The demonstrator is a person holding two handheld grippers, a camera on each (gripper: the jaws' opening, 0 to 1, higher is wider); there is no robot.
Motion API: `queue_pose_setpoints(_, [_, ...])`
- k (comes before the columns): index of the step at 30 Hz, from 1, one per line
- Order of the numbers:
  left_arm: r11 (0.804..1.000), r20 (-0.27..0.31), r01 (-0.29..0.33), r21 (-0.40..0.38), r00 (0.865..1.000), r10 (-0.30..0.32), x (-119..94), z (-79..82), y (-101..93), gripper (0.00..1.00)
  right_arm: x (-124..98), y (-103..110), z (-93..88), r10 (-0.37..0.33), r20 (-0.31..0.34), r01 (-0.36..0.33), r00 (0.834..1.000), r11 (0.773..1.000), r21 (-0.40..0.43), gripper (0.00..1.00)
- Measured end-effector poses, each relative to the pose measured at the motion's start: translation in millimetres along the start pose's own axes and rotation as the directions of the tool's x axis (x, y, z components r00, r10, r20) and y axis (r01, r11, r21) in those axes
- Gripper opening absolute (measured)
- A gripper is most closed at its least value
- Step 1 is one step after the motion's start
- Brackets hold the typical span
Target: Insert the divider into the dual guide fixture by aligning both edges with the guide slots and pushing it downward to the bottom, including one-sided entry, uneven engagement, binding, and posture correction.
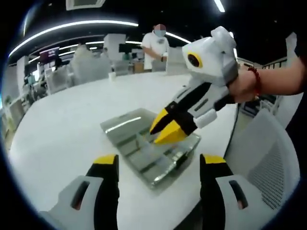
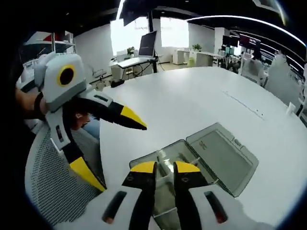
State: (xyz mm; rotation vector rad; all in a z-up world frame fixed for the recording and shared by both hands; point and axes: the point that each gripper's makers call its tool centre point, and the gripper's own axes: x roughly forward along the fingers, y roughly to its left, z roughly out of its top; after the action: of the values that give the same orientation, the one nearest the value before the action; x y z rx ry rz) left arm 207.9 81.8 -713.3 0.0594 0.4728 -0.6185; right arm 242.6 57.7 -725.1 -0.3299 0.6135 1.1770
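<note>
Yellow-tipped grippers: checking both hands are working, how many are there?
2. The right gripper hangs over the clear plastic hinged box; the left gripper, jaws open, is beside it.

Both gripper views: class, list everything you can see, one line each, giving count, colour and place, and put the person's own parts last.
Fixture box: one, clear grey plastic, lid open, on the table.
Divider: one, clear, upright inside the box at the right gripper's tips.
Table: one, white, under the box.
Mesh chair: one, white, at the table edge.
Standing person: one, white shirt, beyond the table.
Right gripper: one, white with yellow tips, over the box.
Left gripper: one, same colours, jaws wide apart.
Hand: one, red bracelet, holding the right gripper.
</note>
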Motion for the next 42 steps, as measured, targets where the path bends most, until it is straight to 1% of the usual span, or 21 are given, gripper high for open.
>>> queue_pose_setpoints(2, [1.000,-0.006,0.012,0.008,1.000,-0.012,-0.1,-0.4,-2.6,0.67,-6.8,-0.6,-3.9,-0.026,0.000,0.026,1.000,1.000,0.008,0.16])
queue_pose_setpoints(3, [1.000,-0.012,0.017,0.013,1.000,-0.017,-0.4,-1.2,-3.6,0.67,-9.3,-0.3,-4.2,-0.035,0.007,0.035,0.999,0.999,0.008,0.16])
queue_pose_setpoints(5, [0.999,-0.028,0.021,0.031,0.999,-0.021,-2.3,-2.9,-4.4,0.66,-15.5,1.3,-4.7,-0.043,0.030,0.042,0.999,0.998,0.035,0.17])
queue_pose_setpoints(7, [1.000,-0.028,0.020,0.024,0.999,-0.019,-6.3,-3.4,-2.0,0.66,-21.5,1.5,-9.3,-0.051,0.032,0.049,0.998,0.997,0.064,0.18])
queue_pose_setpoints(8, [1.000,-0.024,0.020,0.008,1.000,-0.020,-8.9,-2.3,-0.2,0.66,-24.2,1.1,-10.2,-0.059,0.033,0.056,0.998,0.996,0.073,0.18])
queue_pose_setpoints(11, [1.000,-0.019,0.003,0.020,1.000,-0.003,-15.5,1.7,4.7,0.66,-33.5,4.6,-12.6,-0.063,0.040,0.060,0.997,0.996,0.059,0.19])
queue_pose_setpoints(13, [1.000,-0.027,-0.002,0.026,1.000,0.003,-19.8,3.4,7.3,0.67,-40.0,6.6,-13.6,-0.061,0.041,0.059,0.997,0.996,0.060,0.20])
queue_pose_setpoints(14, [1.000,-0.026,-0.001,0.025,1.000,0.002,-22.2,4.7,8.0,0.68,-43.0,6.9,-12.3,-0.064,0.049,0.061,0.997,0.997,0.057,0.20])
queue_pose_setpoints(15, [1.000,-0.007,-0.012,0.015,1.000,0.012,-25.5,9.3,10.3,0.68,-47.9,6.3,-10.6,-0.071,0.063,0.068,0.995,0.996,0.056,0.20])
queue_pose_setpoints(17, [1.000,0.012,-0.025,-0.001,1.000,0.025,-31.1,14.3,11.5,0.68,-55.1,4.7,-8.7,-0.083,0.083,0.077,0.993,0.995,0.066,0.21])
queue_pose_setpoints(21, [0.999,0.019,-0.040,-0.006,0.999,0.040,-37.2,13.5,9.6,0.69,-63.3,2.6,-11.0,-0.103,0.088,0.097,0.991,0.993,0.066,0.24])
queue_pose_setpoints(25, [0.999,0.003,-0.035,-0.006,0.999,0.035,-43.3,8.5,4.6,0.69,-75.7,5.9,-10.6,-0.132,0.111,0.122,0.985,0.988,0.091,0.25])
queue_pose_setpoints(27, [0.999,0.006,-0.033,-0.006,0.999,0.033,-46.3,8.7,4.4,0.70,-82.8,7.5,-12.3,-0.151,0.118,0.141,0.981,0.986,0.091,0.26])
queue_pose_setpoints(30, [1.000,0.012,-0.026,-0.006,1.000,0.026,-48.3,10.5,5.0,0.71,-92.6,4.2,-16.7,-0.193,0.125,0.178,0.973,0.976,0.125,0.27])
queue_pose_setpoints(32, [1.000,0.008,-0.022,0.001,1.000,0.022,-51.1,12.4,6.7,0.71,-98.3,2.8,-18.8,-0.208,0.127,0.191,0.970,0.972,0.138,0.29])
queue_pose_setpoints(34, [1.000,0.012,-0.017,0.010,1.000,0.017,-53.4,16.0,10.2,0.71,-106.6,0.0,-19.3,-0.237,0.134,0.215,0.962,0.963,0.161,0.35])
queue_pose_setpoints(36, [1.000,0.018,-0.010,0.023,1.000,0.010,-54.6,18.7,13.4,0.72,-114.9,-1.4,-18.6,-0.253,0.151,0.226,0.955,0.958,0.175,0.38])
queue_pose_setpoints(37, [0.999,0.026,0.000,0.037,1.000,-0.001,-56.0,20.0,13.6,0.73,-119.6,-3.6,-18.0,-0.268,0.167,0.239,0.949,0.955,0.176,0.39])
queue_pose_setpoints(39, [0.999,0.039,0.010,0.050,0.999,-0.012,-58.6,20.5,13.2,0.75,-127.2,-6.9,-19.1,-0.289,0.177,0.256,0.941,0.949,0.186,0.42])
queue_pose_setpoints(42, [0.998,0.023,0.037,0.052,0.999,-0.038,-64.4,16.2,9.5,0.79,-134.0,-9.6,-25.8,-0.297,0.167,0.263,0.940,0.944,0.200,0.51])
